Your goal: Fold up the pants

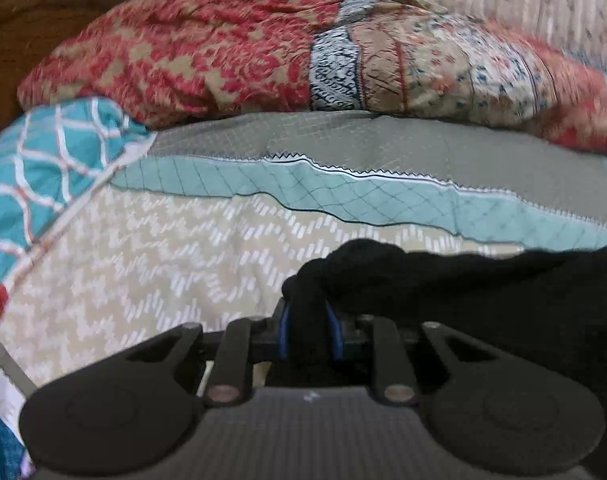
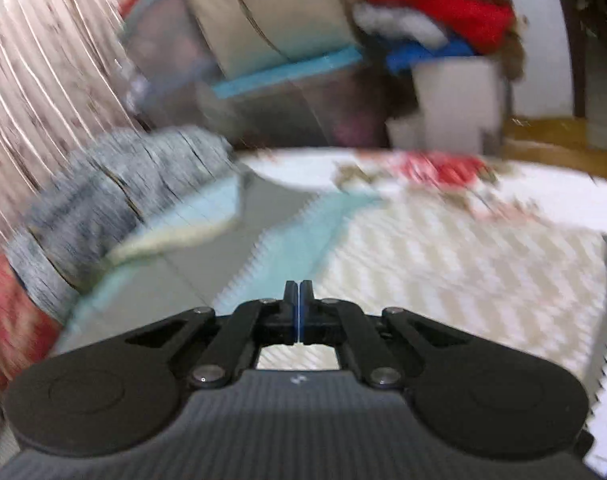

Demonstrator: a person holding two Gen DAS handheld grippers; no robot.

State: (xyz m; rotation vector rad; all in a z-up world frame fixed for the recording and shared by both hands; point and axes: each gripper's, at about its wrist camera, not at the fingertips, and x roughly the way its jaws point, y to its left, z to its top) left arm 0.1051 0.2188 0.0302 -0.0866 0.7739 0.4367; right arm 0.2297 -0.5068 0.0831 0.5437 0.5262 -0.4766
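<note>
Left wrist view: left gripper (image 1: pixel 308 330) clamps black pants (image 1: pixel 443 280) over bed (image 1: pixel 143 272); right gripper (image 2: pixel 298 308) fingers together, empty.

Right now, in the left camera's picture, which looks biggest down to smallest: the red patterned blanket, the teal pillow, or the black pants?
1. Red patterned blanket, clearly largest.
2. Black pants, though nearness to the camera inflates them.
3. Teal pillow, partly cut off.
</note>
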